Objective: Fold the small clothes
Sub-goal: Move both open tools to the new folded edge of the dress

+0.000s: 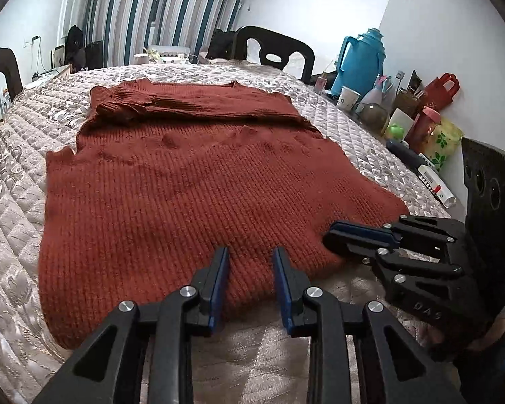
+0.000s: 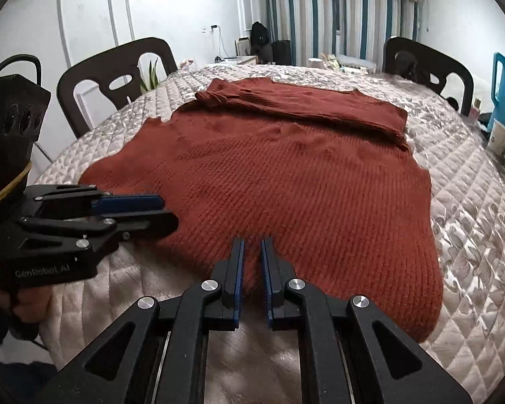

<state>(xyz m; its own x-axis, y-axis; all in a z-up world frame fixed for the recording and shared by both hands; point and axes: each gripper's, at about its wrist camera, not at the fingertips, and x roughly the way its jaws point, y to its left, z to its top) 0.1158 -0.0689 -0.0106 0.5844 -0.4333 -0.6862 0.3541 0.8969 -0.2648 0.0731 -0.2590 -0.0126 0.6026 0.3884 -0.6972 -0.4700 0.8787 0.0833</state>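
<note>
A rust-red knitted sweater point(image 1: 198, 181) lies flat on the quilted table cover point(image 1: 13, 175), its hem at the near edge and its neckline toward the far edge. One sleeve point(image 1: 198, 104) is folded across the upper body. The left gripper point(image 1: 250, 256) sits at the near edge over the hem, jaws set to a narrow gap; the knit shows between the blue pads point(image 1: 220, 286), but contact with the fabric cannot be confirmed. The right gripper point(image 2: 252, 245) sits beside it at the same edge, jaws almost closed with only a slit between them; whether any fabric is pinched there cannot be determined. Each gripper body covers part of the hem. The hands are mostly cut off by the frame edges. Along the right edge, a blue flask point(image 1: 360, 60) stands among cluttered small items that are hard to identify.
</note>
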